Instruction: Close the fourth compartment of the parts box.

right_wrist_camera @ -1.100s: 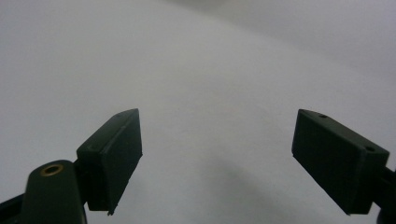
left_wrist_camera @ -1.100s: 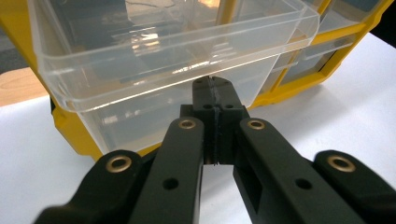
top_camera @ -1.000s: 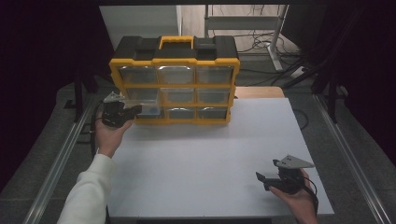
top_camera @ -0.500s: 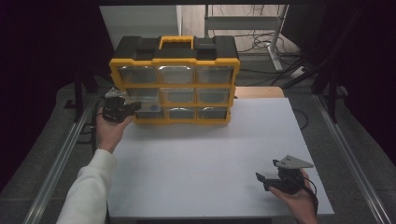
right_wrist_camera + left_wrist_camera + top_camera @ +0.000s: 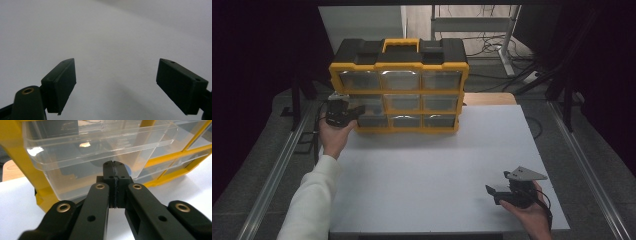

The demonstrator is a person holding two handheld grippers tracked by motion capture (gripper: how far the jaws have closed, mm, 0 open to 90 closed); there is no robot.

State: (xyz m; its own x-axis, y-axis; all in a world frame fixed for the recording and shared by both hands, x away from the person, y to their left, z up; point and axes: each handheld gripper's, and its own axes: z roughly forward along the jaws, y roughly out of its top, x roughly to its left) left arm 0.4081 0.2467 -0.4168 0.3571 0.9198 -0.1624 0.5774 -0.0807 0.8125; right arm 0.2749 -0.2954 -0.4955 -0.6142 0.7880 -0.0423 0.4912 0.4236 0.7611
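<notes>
left tool (image 5: 113,173): we are pressing its jaws together at the front of the clear drawer (image 5: 100,152), bottom-left in the yellow organizer (image 5: 398,85) at the surface's (image 5: 437,165) far edge | drawer barely out, opening remaining | right tool (image 5: 116,82): resting spread, empty, near right corner

one yellow and black organizer cabinet (image 5: 399,85) stands in the upper middle of the high view, holding nine clear drawers in three rows of three, with one yellow handle (image 5: 400,44) on top. one white table (image 5: 437,170) fills the lower middle. two grippers are there: one left gripper (image 5: 343,113), one right gripper (image 5: 507,192).
</notes>
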